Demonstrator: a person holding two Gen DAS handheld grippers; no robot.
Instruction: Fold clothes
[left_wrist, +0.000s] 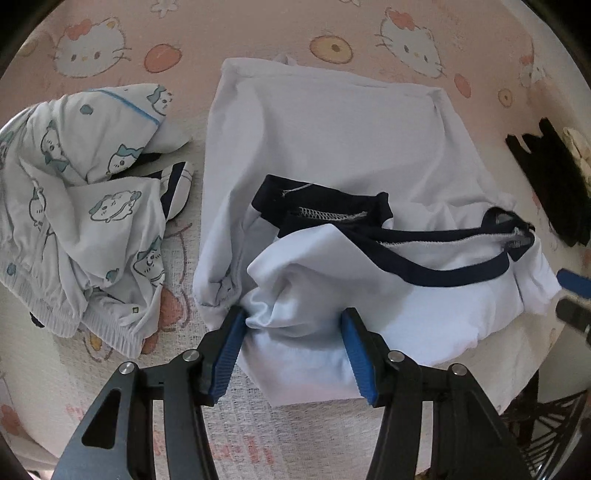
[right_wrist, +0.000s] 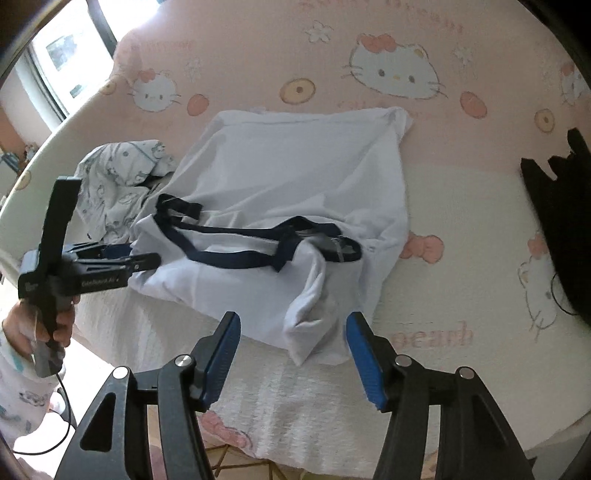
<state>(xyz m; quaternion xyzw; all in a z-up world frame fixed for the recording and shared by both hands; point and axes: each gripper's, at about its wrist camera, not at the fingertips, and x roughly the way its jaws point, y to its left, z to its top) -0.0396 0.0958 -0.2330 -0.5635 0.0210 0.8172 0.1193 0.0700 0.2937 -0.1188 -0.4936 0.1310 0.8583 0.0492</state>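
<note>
**White garment gathered at the left hand-held gripper, right one clear of it**

A white garment with dark navy trim (left_wrist: 332, 155) is spread on a bed covered by a pink cartoon-cat sheet (left_wrist: 229, 33). Its near edge is bunched between the blue pads of the left hand-held gripper (left_wrist: 293, 328), whose jaws are half closed against the fold, apparently pinching it. The right hand-held gripper (right_wrist: 293, 338) is held with jaws wide apart and nothing between them, a loose white corner lying just beyond its tips. A printed garment (left_wrist: 74, 192) is heaped to the left, a black item (right_wrist: 554, 221) to the right.
</note>
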